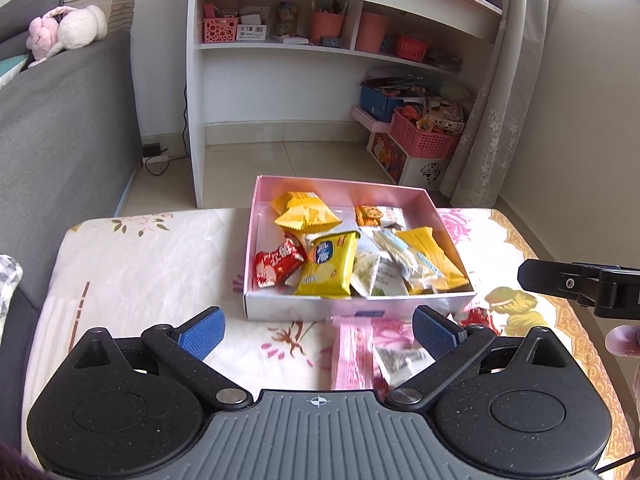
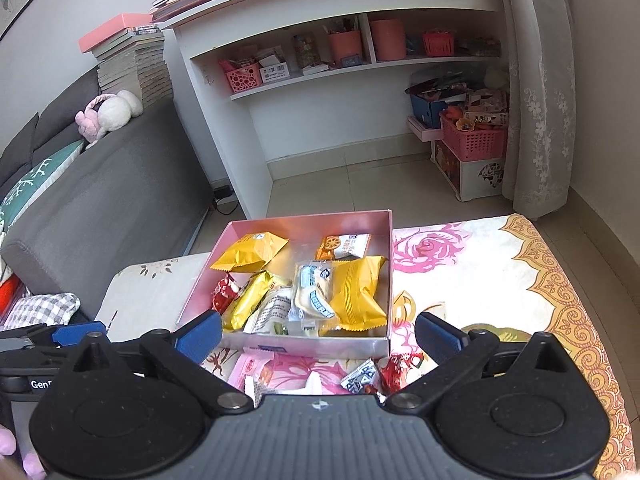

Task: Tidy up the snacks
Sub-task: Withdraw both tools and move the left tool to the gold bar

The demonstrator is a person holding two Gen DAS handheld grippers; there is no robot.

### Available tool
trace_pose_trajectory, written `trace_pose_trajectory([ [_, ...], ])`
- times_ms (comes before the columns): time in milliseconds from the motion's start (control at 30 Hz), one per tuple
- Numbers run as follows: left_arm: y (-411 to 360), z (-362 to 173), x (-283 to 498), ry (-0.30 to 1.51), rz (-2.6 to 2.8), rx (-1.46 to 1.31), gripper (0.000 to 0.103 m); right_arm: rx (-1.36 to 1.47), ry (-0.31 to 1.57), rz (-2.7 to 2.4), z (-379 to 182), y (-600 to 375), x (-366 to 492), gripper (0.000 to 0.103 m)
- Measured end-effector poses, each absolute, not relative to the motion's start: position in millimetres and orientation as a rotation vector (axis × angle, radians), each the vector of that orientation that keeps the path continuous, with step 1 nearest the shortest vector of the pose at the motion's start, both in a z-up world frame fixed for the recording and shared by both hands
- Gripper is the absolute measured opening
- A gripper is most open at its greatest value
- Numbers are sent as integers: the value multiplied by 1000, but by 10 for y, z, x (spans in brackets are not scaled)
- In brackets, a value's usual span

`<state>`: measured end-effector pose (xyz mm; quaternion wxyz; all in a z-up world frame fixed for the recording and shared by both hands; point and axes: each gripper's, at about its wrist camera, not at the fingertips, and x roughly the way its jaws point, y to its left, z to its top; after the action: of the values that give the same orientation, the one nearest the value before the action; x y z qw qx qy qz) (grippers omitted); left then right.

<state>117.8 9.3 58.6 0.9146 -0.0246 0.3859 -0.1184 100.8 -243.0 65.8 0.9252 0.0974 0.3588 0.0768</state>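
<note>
A pink box [image 1: 264, 216] [image 2: 390, 240] on the floral tablecloth holds several snack packs, yellow, red and white. My left gripper [image 1: 318, 334] is open and empty, just in front of the box. Between its fingers lie a pink packet [image 1: 352, 354] and a small white packet [image 1: 400, 362] on the cloth. My right gripper [image 2: 318, 336] is open and empty, near the box's front wall. Below it lie the pink packet [image 2: 250, 368], a blue-white packet [image 2: 360, 376] and a red candy [image 2: 398, 366]. The right gripper's side shows at the right edge of the left wrist view [image 1: 580, 284].
A floral-covered table [image 1: 140, 280] [image 2: 500, 280] carries everything. A grey sofa [image 1: 60, 140] stands to the left. A white shelf unit [image 1: 320, 60] and pink baskets [image 1: 424, 138] stand beyond the table, with a curtain [image 2: 536, 100] at the right.
</note>
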Motion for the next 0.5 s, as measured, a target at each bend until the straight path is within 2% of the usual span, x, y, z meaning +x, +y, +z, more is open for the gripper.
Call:
trace_pose_trajectory([
  [500,232,300,589,789,-299,-26,101,137,769,154,332,-2457,576,96],
])
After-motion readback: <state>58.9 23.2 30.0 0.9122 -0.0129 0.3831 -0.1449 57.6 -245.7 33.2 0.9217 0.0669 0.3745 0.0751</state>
